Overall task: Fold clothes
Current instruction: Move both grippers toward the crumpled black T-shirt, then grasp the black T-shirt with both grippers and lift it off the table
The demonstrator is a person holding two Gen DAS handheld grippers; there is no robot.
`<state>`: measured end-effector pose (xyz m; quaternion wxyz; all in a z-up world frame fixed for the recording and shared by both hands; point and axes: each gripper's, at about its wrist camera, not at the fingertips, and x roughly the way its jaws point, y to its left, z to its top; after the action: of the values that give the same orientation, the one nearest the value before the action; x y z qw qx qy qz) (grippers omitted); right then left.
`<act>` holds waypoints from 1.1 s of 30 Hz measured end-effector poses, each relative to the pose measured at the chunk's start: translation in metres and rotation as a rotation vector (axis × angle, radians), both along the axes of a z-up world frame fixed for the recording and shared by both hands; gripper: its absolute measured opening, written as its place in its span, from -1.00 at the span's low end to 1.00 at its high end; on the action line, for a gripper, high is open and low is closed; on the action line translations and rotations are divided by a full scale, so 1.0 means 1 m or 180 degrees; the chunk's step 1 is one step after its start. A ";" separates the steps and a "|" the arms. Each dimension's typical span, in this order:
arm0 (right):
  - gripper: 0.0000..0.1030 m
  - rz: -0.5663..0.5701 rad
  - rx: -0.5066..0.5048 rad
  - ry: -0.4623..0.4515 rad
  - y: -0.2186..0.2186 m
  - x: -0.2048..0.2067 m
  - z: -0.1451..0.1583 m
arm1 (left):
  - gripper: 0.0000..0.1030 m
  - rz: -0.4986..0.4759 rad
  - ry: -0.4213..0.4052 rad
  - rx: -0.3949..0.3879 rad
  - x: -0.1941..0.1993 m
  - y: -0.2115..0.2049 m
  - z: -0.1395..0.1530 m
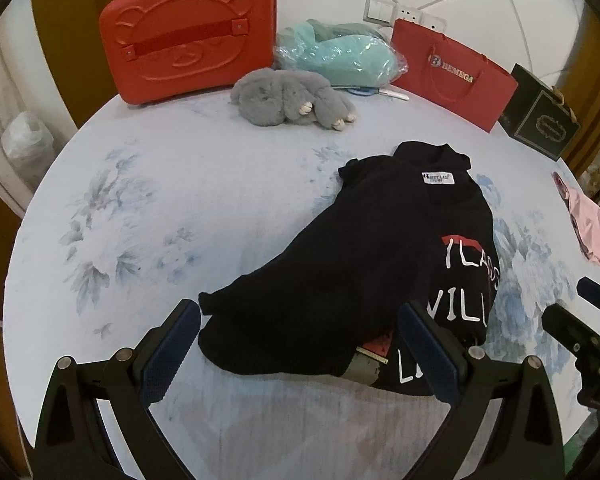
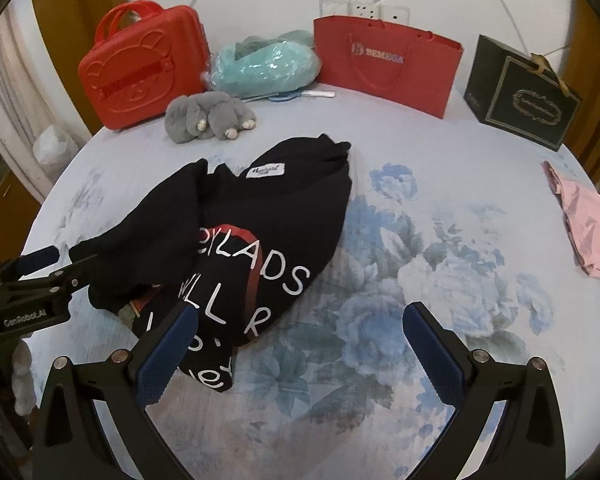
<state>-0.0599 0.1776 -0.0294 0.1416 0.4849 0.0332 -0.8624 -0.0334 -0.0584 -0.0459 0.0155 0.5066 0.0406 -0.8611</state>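
A black sweatshirt (image 1: 352,272) with white lettering and a red mark lies partly folded on the floral bedsheet (image 1: 148,216), one sleeve laid across its body. My left gripper (image 1: 300,320) stands open just in front of it, its fingers straddling the near edge without touching. In the right wrist view the same black sweatshirt (image 2: 236,224) lies left of centre. My right gripper (image 2: 300,320) is open over bare bedsheet (image 2: 440,248), its left finger (image 2: 172,344) overlapping the garment's near hem. The left gripper (image 2: 44,268) shows at the left edge, beside the sleeve.
Along the headboard stand a red bear case (image 1: 188,36), a bagged teal bundle (image 1: 340,52), a grey plush toy (image 1: 292,98), a red paper bag (image 1: 452,76) and a dark gift bag (image 1: 540,120). A pink garment (image 2: 588,232) lies at the right edge.
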 end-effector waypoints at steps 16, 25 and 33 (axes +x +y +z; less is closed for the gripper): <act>0.97 0.0199 -0.0004 -0.0366 -0.023 -0.033 -0.034 | 0.04 -0.0325 -0.0264 0.0020 -0.041 0.006 -0.063; -0.48 0.0531 -0.0246 -0.0638 -0.050 -0.053 -0.063 | -0.58 -0.0278 0.0086 0.0293 -0.029 -0.008 0.000; -0.65 0.0489 -0.0476 -0.0343 -0.022 -0.045 -0.019 | -0.54 0.0103 0.0208 0.0082 0.012 -0.059 0.035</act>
<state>-0.1052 0.1559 -0.0486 0.2447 0.5146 -0.0017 -0.8218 -0.0211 -0.1176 -0.0106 0.0215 0.4776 0.0603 -0.8762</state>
